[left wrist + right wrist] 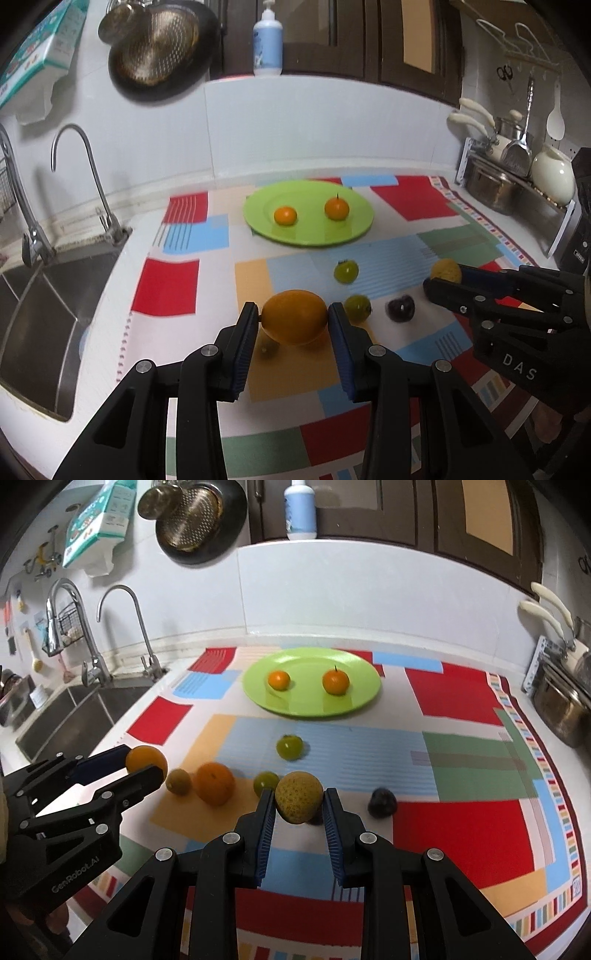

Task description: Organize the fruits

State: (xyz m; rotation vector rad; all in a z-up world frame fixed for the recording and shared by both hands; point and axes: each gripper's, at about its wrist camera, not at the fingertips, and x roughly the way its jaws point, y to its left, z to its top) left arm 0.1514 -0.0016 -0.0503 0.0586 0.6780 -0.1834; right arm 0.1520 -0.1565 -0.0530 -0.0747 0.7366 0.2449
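Place: you're in a home kitchen.
Signs: sink [55, 288], tap [81, 162], hanging colander [192, 517], pots [491, 184] by your worktop [147, 229].

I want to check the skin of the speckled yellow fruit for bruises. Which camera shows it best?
The right wrist view: the speckled yellow fruit sits large and close between the right gripper fingers, its spotted skin visible. The left wrist view shows it only small at the right edge, partly hidden by that gripper.
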